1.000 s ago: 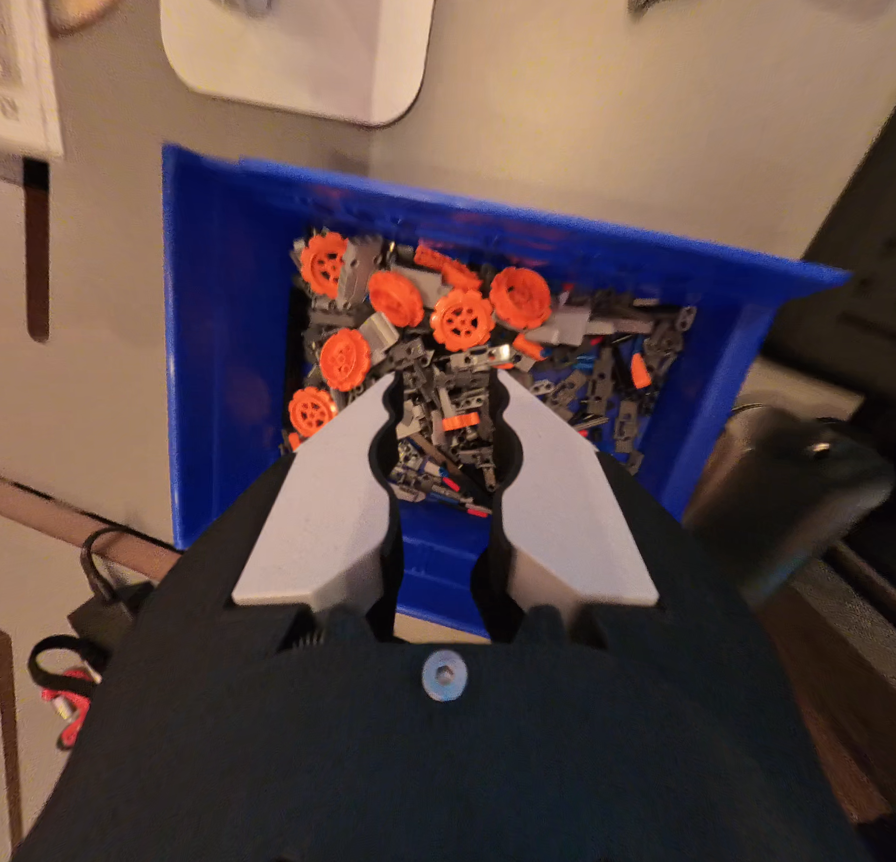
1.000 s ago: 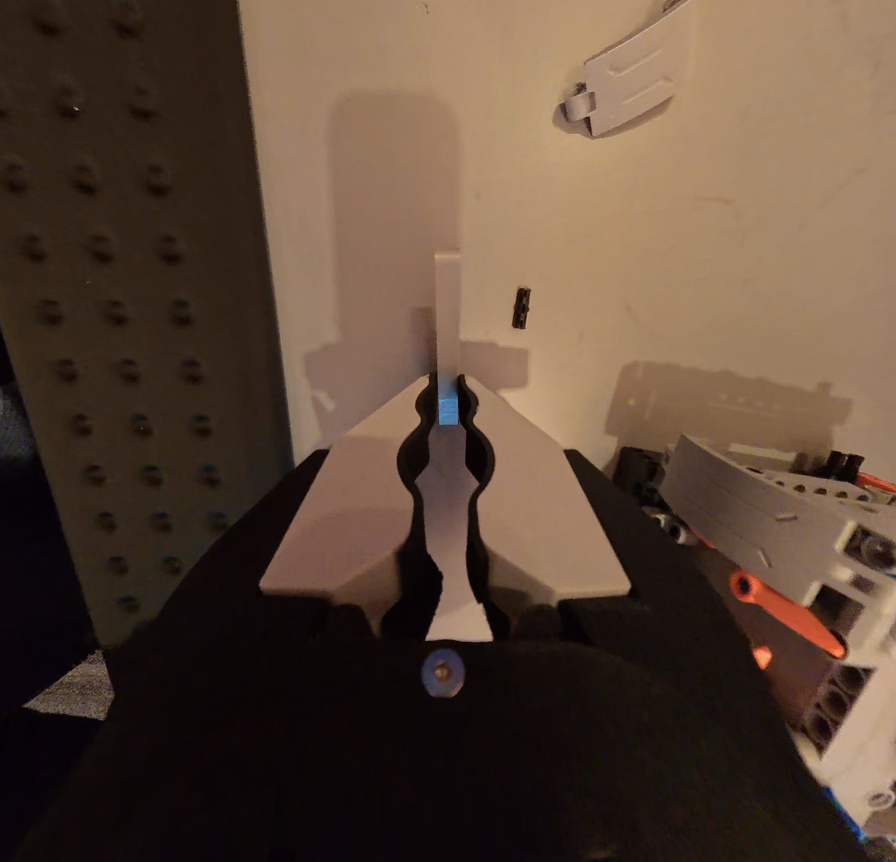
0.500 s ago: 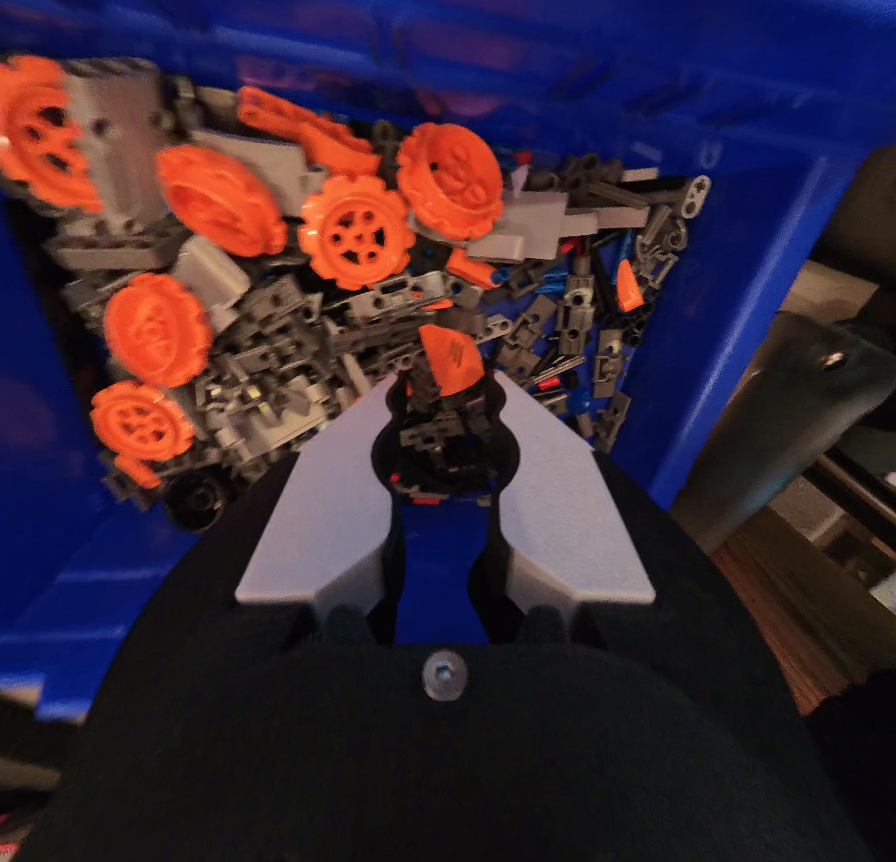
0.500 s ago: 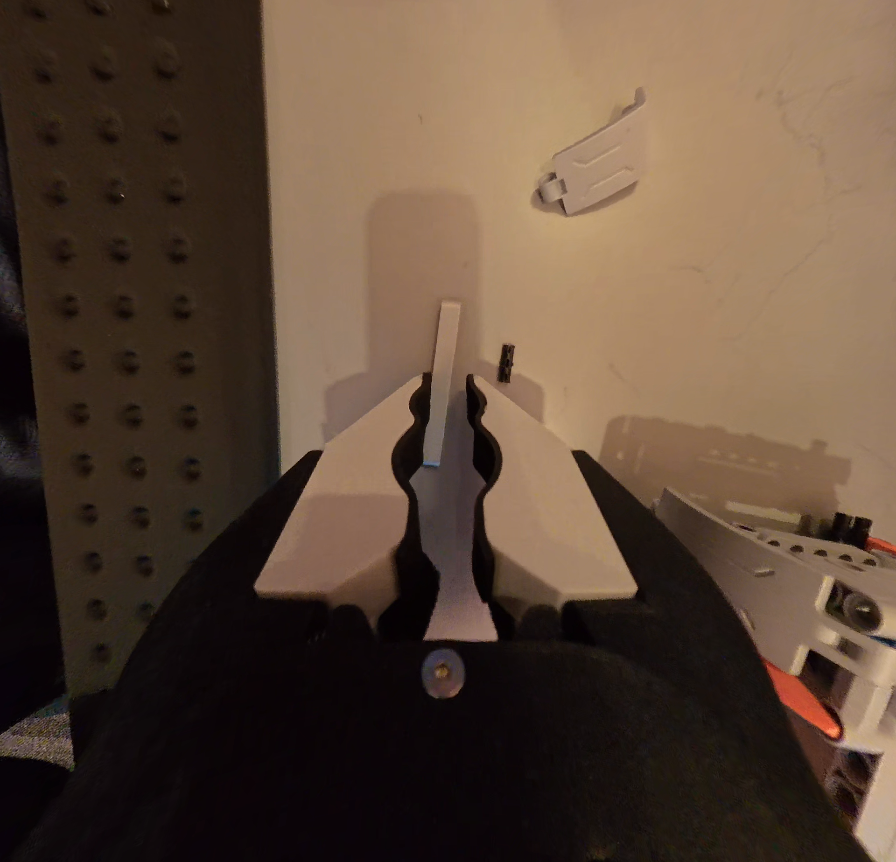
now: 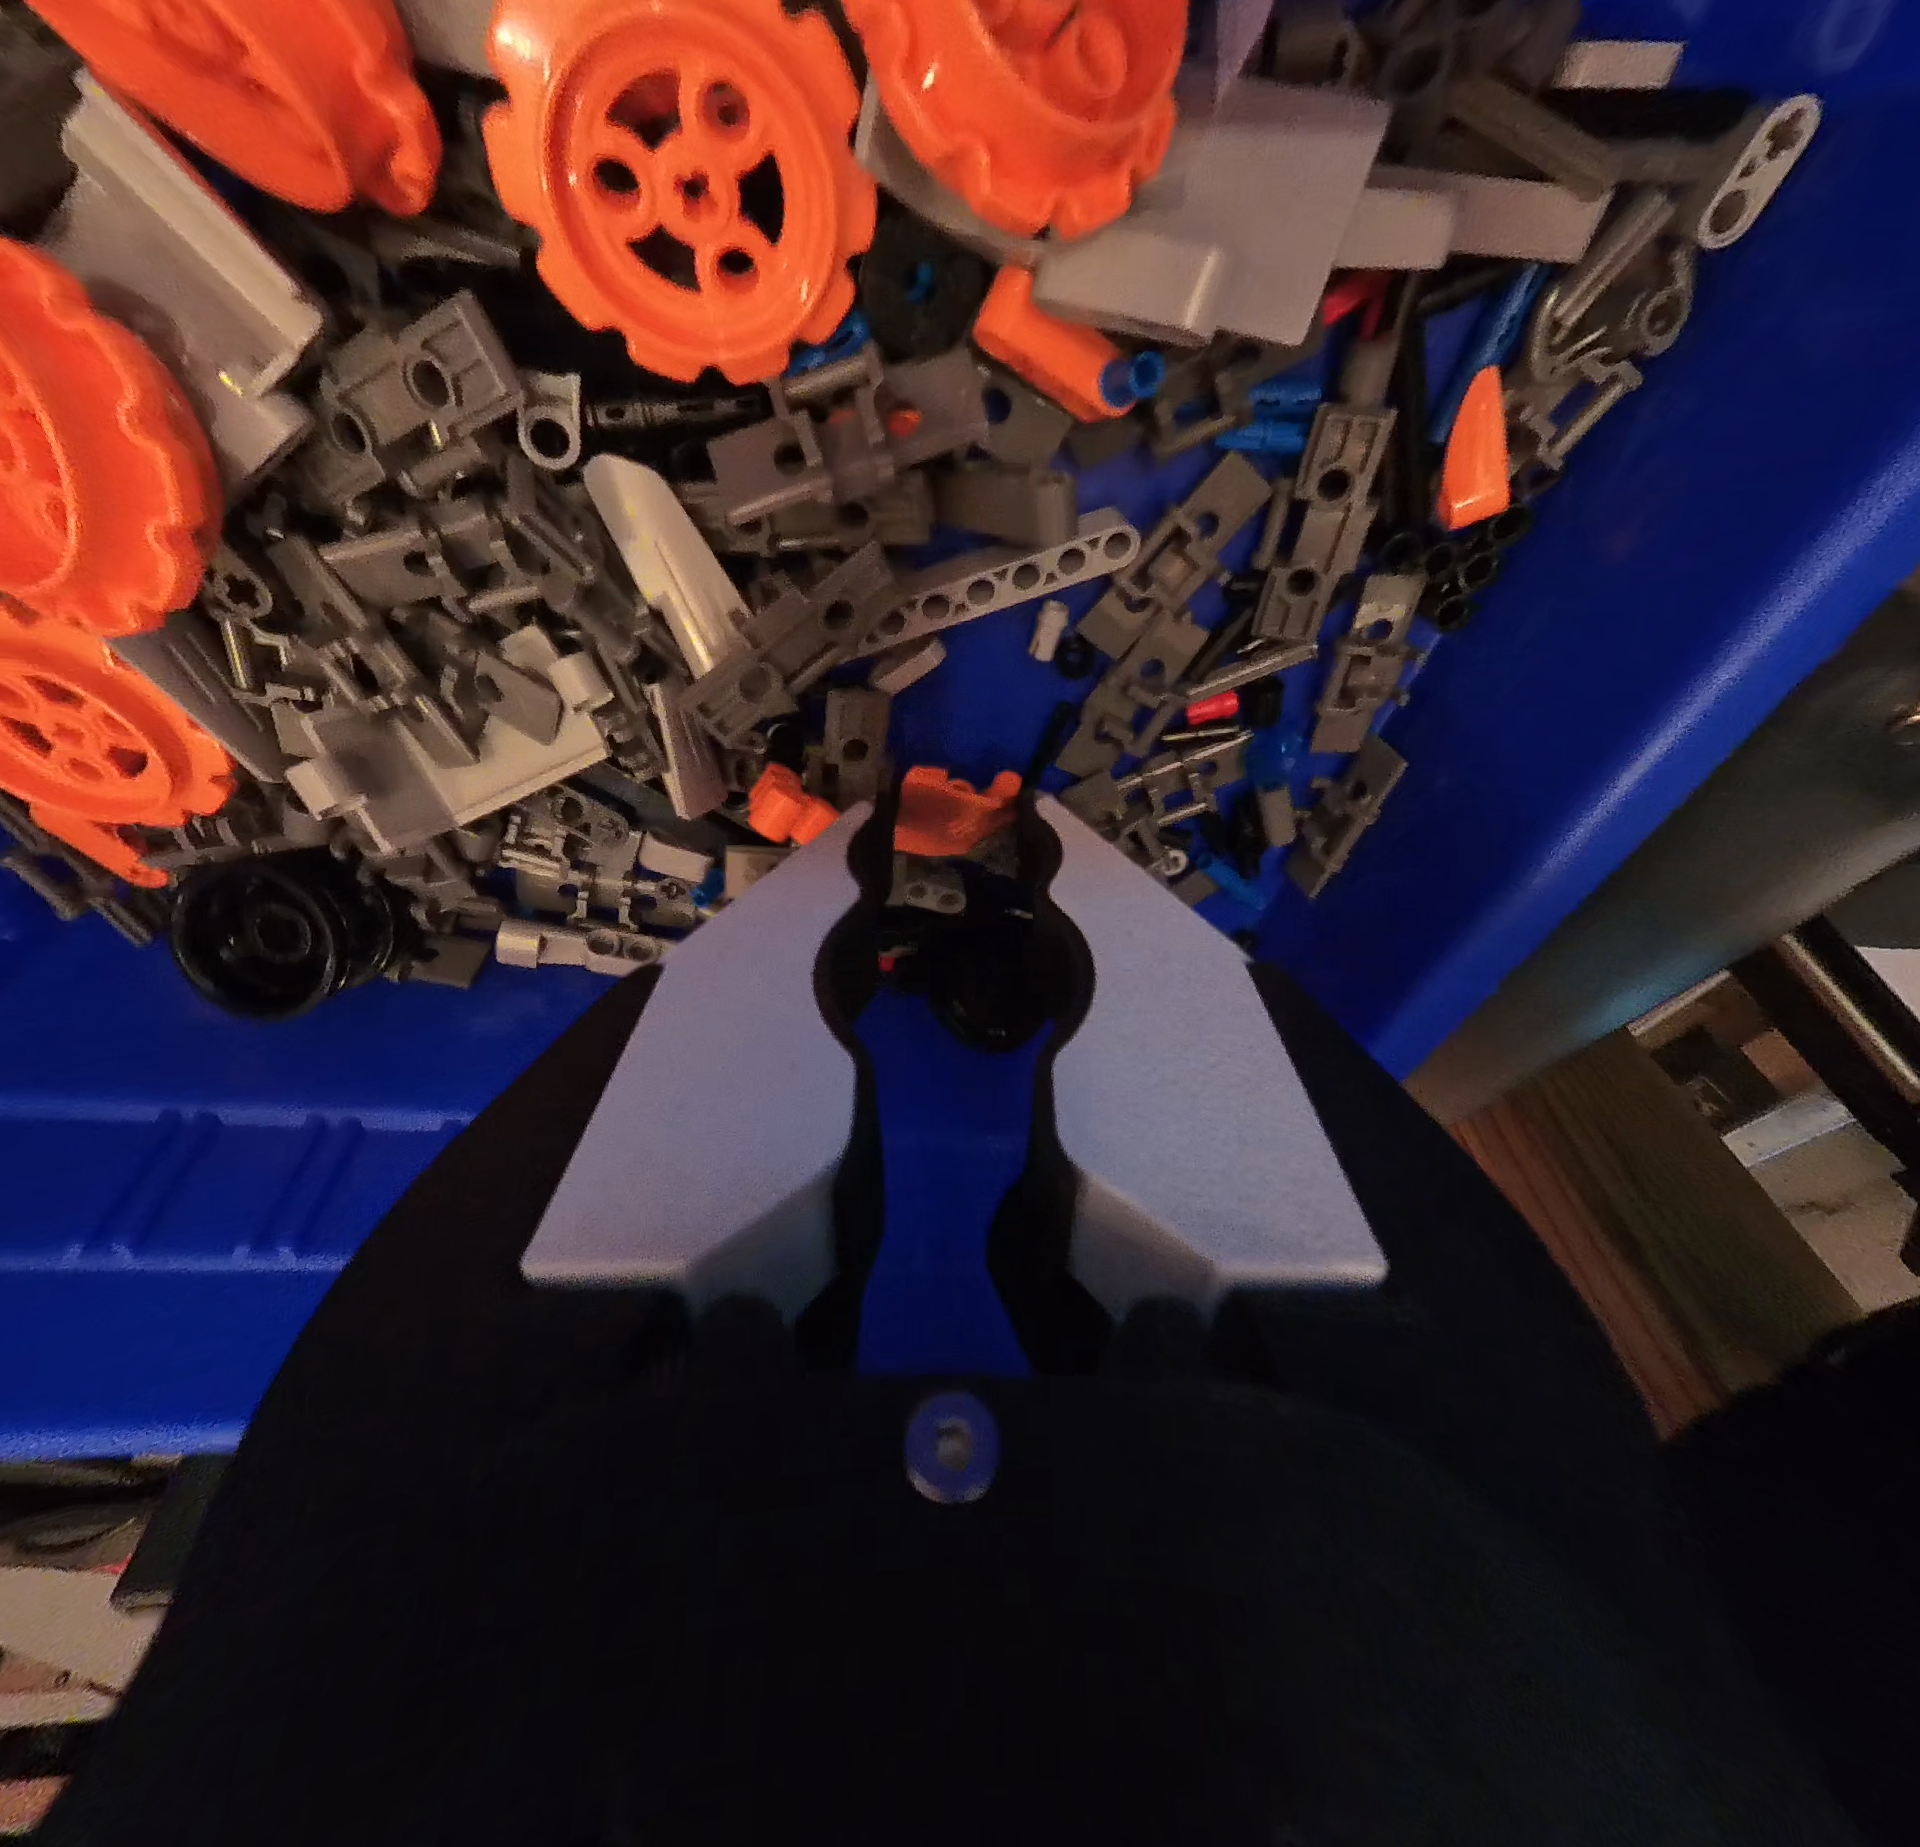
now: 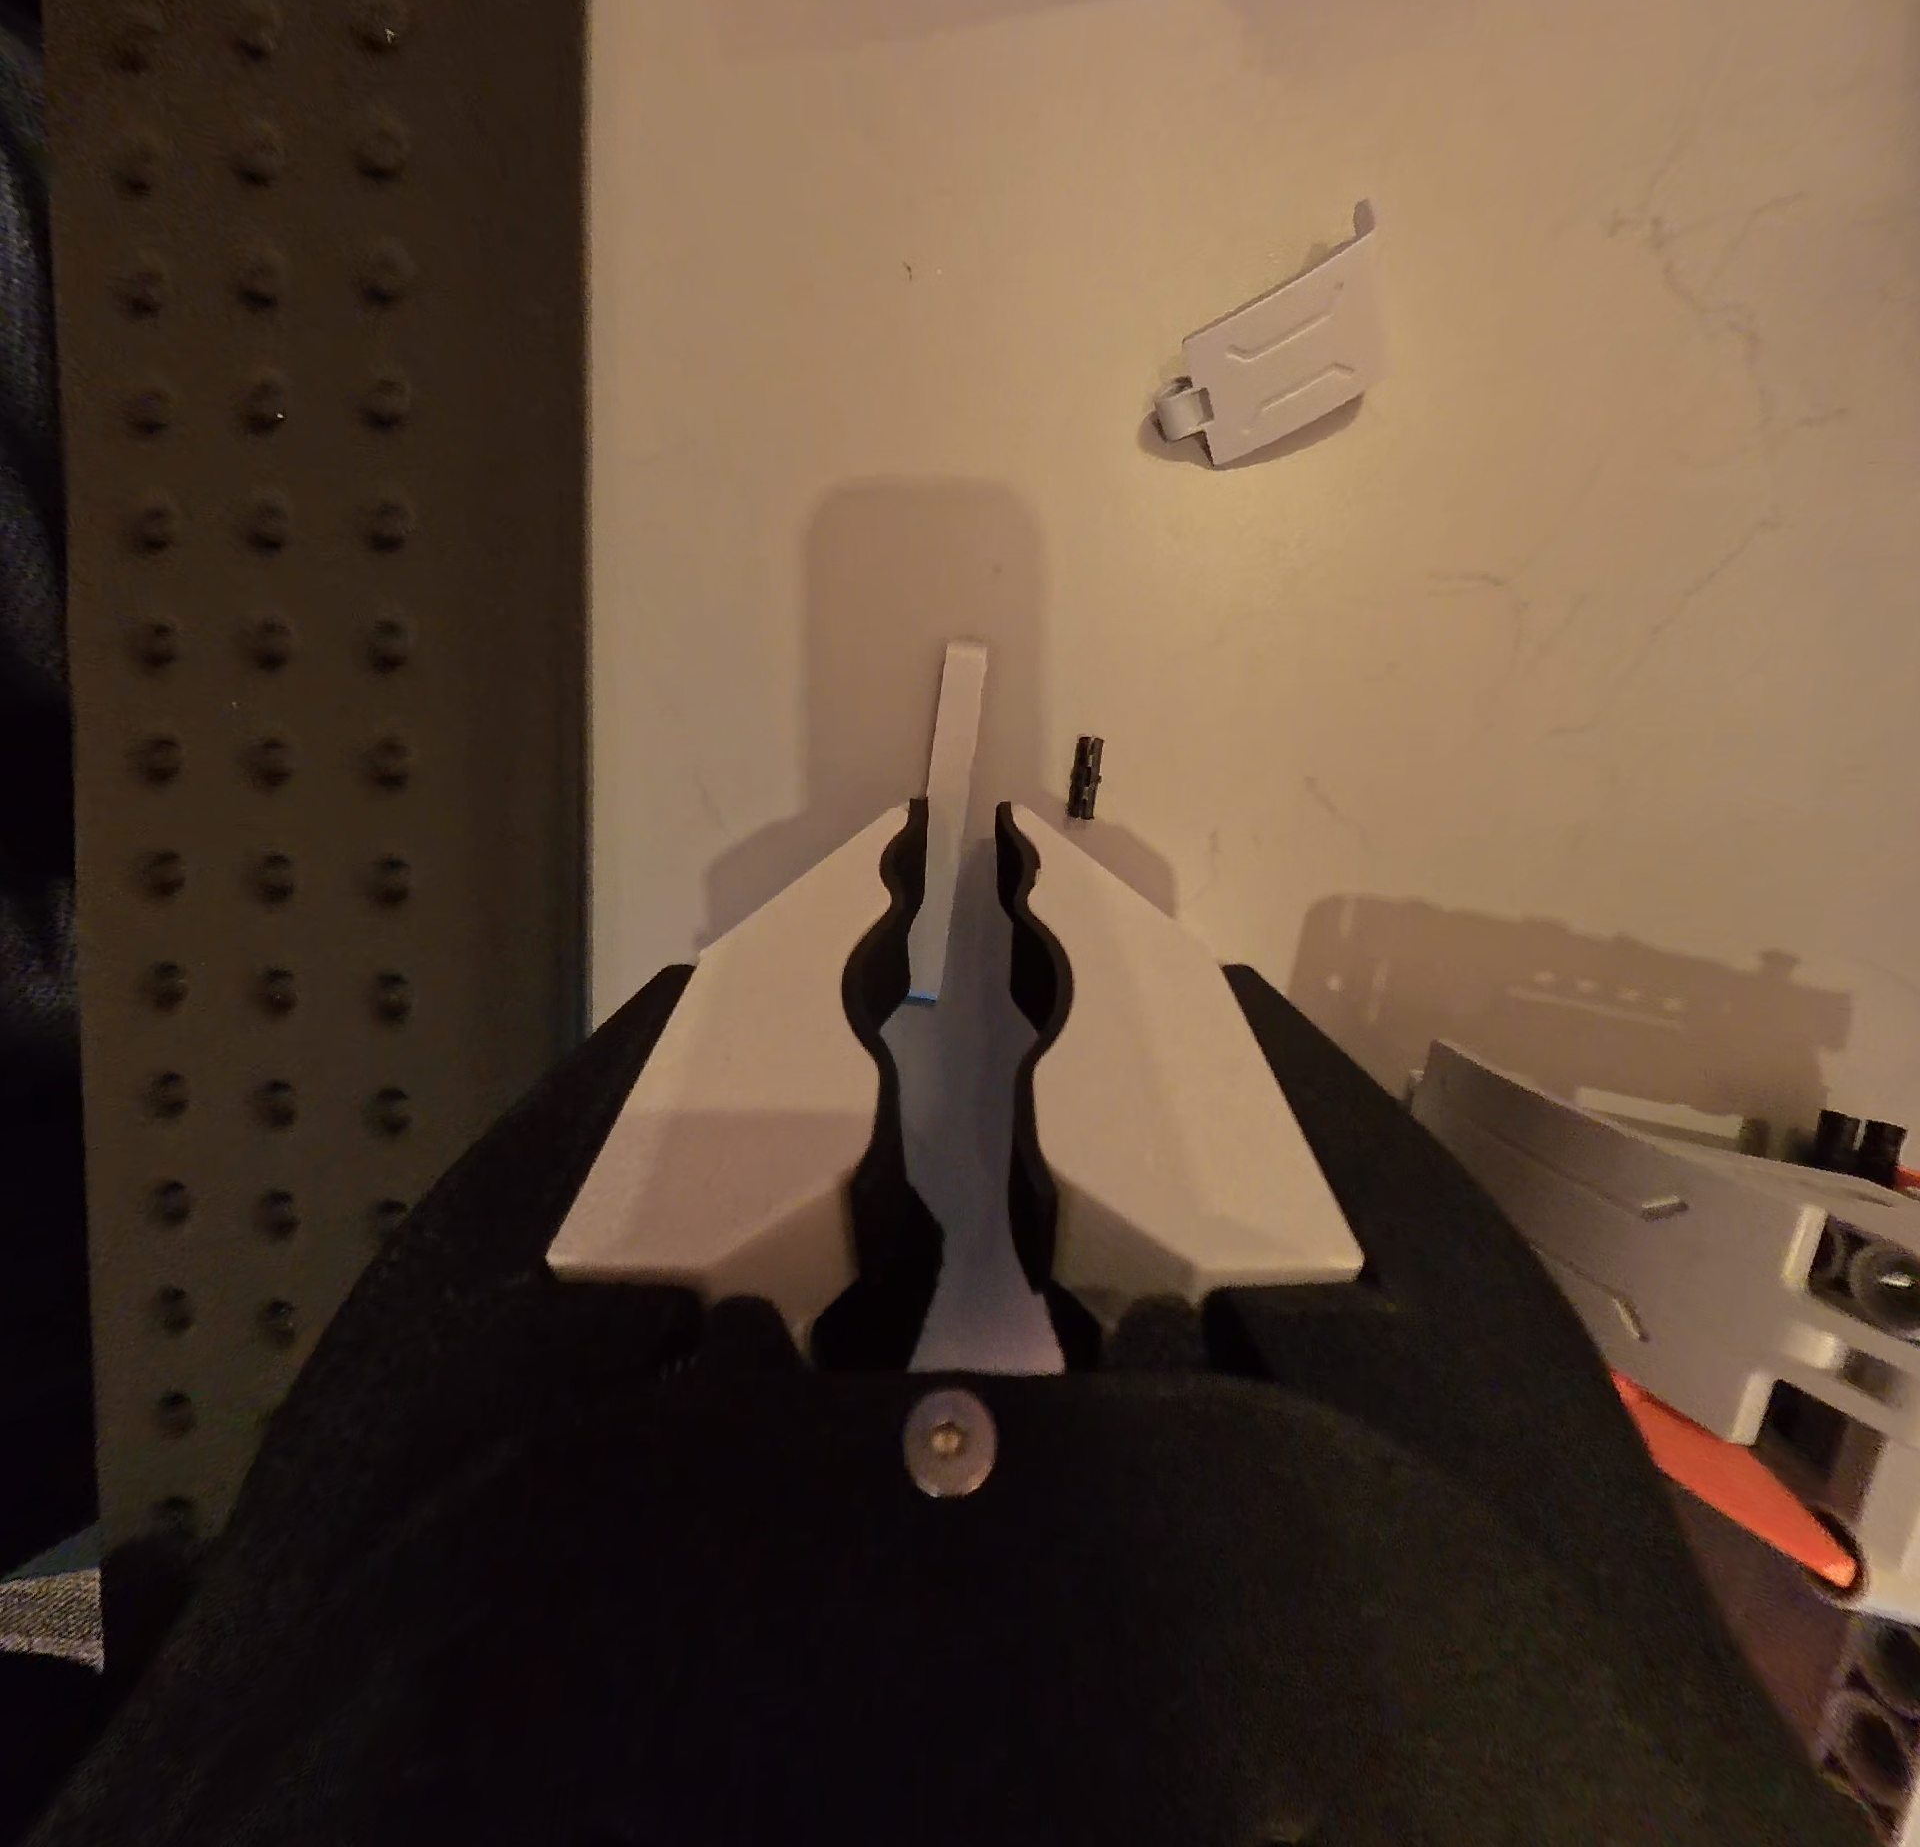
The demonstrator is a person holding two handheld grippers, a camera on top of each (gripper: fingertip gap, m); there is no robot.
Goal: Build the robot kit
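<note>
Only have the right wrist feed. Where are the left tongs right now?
Observer: The left tongs are down inside a blue bin of loose building pieces.
Operator: Open or shut?
Observer: Open, with a small orange piece between the tips. I can't tell if they touch it.
Operator: Anything bulky close by?
Observer: Orange wheels lie farther in, and a black wheel sits off to the left in that view.
</note>
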